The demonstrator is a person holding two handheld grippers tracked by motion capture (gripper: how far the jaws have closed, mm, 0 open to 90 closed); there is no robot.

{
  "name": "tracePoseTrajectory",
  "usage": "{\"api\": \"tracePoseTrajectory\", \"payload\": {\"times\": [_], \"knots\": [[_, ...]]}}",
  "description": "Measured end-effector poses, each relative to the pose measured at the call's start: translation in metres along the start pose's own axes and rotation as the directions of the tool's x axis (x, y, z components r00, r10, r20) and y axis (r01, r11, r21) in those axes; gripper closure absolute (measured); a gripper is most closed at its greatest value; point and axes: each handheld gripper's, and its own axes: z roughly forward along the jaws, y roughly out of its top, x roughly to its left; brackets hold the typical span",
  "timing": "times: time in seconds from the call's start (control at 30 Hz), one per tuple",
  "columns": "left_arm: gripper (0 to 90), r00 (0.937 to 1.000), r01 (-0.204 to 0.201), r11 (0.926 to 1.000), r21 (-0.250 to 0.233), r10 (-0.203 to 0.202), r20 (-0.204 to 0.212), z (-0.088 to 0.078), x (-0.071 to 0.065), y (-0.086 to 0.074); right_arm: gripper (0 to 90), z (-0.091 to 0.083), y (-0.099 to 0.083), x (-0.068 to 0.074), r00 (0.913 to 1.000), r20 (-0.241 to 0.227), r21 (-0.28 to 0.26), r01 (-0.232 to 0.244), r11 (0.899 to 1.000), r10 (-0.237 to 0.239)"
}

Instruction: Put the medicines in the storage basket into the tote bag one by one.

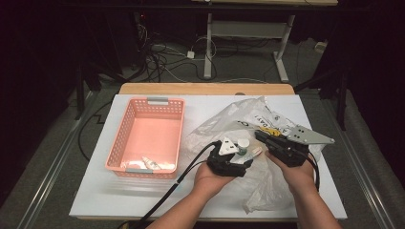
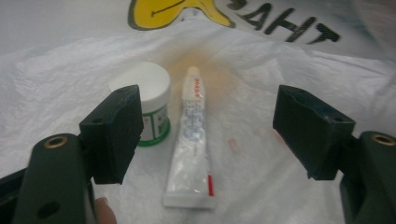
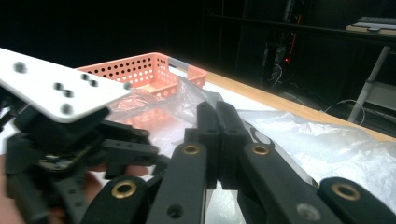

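Note:
A white toothpaste tube (image 2: 191, 154) lies flat on a crumpled clear plastic bag (image 1: 224, 119), cap end away from me. A small white-lidded jar with a green label (image 2: 144, 84) stands just left of it. My left gripper (image 2: 210, 121) is open, its jaws standing wide on either side of the tube without touching it. In the high view the jar (image 1: 243, 142) and the tube (image 1: 254, 152) sit just beyond my left gripper (image 1: 246, 155). My right gripper (image 1: 258, 134) is to the right, its jaws pressed together (image 3: 217, 109) where the bag's film rises to their tips.
A pink perforated basket (image 1: 148, 101) stands at the table's left with a few small items (image 1: 153, 164) at its near end. The white table (image 1: 143, 195) ends in a wooden back edge. A dark floor with cables and desk legs lies beyond it.

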Motion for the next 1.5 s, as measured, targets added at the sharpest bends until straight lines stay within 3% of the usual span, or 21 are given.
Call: {"api": "tracePoseTrajectory", "payload": {"times": [0.2,0.3,0.47,0.73,1.1,1.23,1.5], "knots": [[16.5,0.9986,-0.005,1.0,0.008,0.004,0.053,-0.021,-0.006,-0.003,90.0,0.001,-0.001,0.0,1.0,0.0,0.004,0.003,1.0,-0.003],[13.9,0.998,-0.009,0.9999,0.005,0.009,0.063,-0.033,-0.009,-0.004,90.0,0.001,-0.001,0.001,1.0,0.004,0.004,0.003,1.0,-0.003],[1.7,0.9985,-0.001,0.9998,0.018,0.0,0.054,-0.052,-0.009,-0.006,90.0,0.0,-0.001,0.0,1.0,0.009,0.006,0.002,1.0,-0.002],[0.0,0.9999,0.0,0.9998,0.022,-0.001,0.014,-0.077,-0.005,-0.013,90.0,0.0,-0.001,0.002,0.9999,0.005,0.008,0.009,1.0,-0.009],[0.0,0.9987,0.015,0.9995,0.03,-0.013,-0.048,-0.111,0.011,-0.018,90.0,-0.001,0.0,0.002,0.9999,0.01,0.005,0.006,1.0,-0.006],[0.0,0.9963,0.028,0.9989,0.038,-0.024,-0.082,-0.121,0.019,-0.021,90.0,-0.002,0.0,0.002,0.9999,0.009,0.003,0.012,1.0,-0.012],[0.0,0.9855,0.058,0.9978,0.033,-0.052,-0.161,-0.14,0.037,-0.028,90.0,-0.003,0.001,0.002,0.9999,0.01,0.0,0.011,1.0,-0.011]]}}
